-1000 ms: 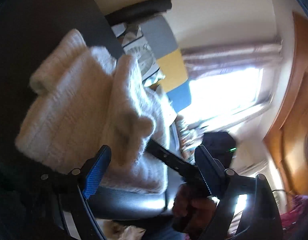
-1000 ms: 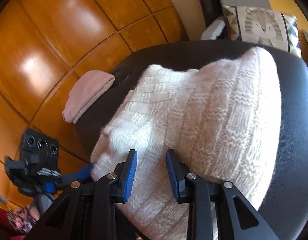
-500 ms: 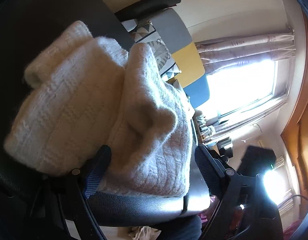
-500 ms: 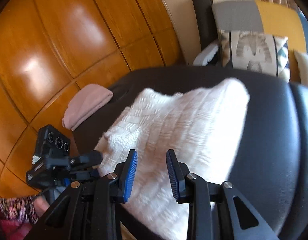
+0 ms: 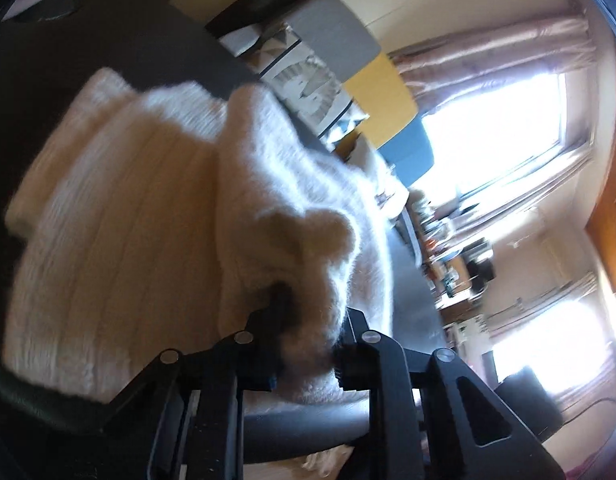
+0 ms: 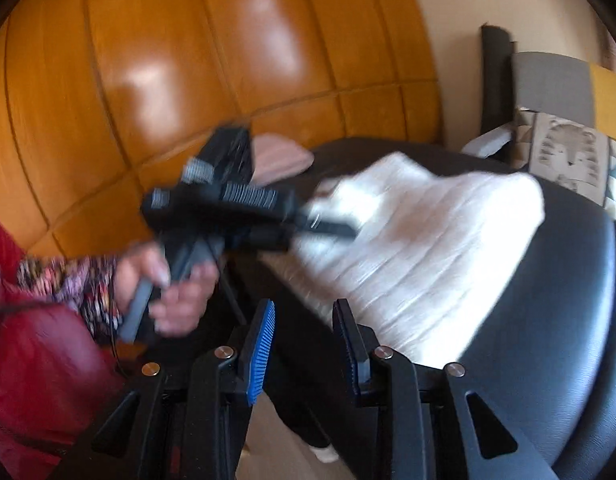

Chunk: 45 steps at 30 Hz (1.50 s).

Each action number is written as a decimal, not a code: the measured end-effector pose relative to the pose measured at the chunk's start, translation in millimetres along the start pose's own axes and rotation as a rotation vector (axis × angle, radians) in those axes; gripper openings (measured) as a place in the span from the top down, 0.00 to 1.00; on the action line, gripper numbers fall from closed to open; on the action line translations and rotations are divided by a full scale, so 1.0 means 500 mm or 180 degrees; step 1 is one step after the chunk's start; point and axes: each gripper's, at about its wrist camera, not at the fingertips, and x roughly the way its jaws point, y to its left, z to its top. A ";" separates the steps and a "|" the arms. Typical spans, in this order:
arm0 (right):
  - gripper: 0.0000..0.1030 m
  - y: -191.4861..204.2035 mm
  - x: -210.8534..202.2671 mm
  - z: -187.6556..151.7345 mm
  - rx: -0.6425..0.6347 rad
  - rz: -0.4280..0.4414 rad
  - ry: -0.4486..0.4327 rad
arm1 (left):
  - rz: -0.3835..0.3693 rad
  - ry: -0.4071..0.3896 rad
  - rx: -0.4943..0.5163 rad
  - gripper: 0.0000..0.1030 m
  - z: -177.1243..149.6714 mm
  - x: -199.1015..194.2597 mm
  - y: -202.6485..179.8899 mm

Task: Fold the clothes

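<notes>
No words, brand names, numbers or signs can be read in either view. The cushion (image 6: pixel 568 156) just behind the black chair seat (image 6: pixel 548 320) bears only a drawn animal face and triangles, with no lettering. The pale striped patches on the left gripper (image 6: pixel 332 230) are too blurred to read.

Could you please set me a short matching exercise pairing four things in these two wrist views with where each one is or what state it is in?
Column one:
1. White knitted sweater
2. Left gripper
3. Right gripper
4. Folded pink cloth

Column two:
A. Jaws apart, nothing between them
B. Spread on the black leather seat
C. Lying by the orange wooden panels
D. Jaws closing, with a bunch of knit between them

Pairs: 1-B, 2-D, 3-A, 4-C
</notes>
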 end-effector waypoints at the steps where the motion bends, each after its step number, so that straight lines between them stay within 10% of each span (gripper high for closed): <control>1: 0.71 0.007 0.014 -0.001 -0.0044 -0.0062 0.0050 | -0.0017 -0.0053 0.0040 0.82 0.004 -0.008 -0.006; 11: 0.71 0.014 0.130 -0.020 -0.0496 -0.1361 0.0581 | -0.0079 -0.0291 0.0305 0.89 0.067 -0.041 -0.060; 17: 0.71 -0.043 0.093 -0.010 0.0304 -0.0839 0.0301 | 0.0044 -0.0074 -0.0040 0.74 0.052 -0.028 -0.002; 19: 0.71 -0.061 0.092 -0.010 0.0478 -0.0753 0.0283 | -0.0007 0.0009 -0.0318 0.37 0.043 -0.032 0.030; 21: 0.71 -0.067 0.095 -0.015 0.0502 -0.0757 0.0310 | -0.0069 0.0032 -0.0542 0.21 0.035 -0.037 0.056; 33: 0.71 -0.063 0.098 -0.020 0.0418 -0.0772 0.0314 | -0.0304 0.0603 -0.0586 0.15 0.028 0.035 0.045; 38: 0.71 -0.058 0.096 -0.026 0.0372 -0.0800 0.0312 | -0.0281 0.0609 -0.0567 0.22 0.036 0.059 0.035; 40: 0.71 -0.058 0.096 -0.027 0.0371 -0.0802 0.0304 | 0.0012 0.0610 -0.0329 0.77 0.040 0.065 0.016; 45: 0.71 -0.050 0.102 -0.022 0.0248 -0.0884 0.0312 | 0.0052 0.0320 -0.0240 0.80 0.049 0.037 -0.019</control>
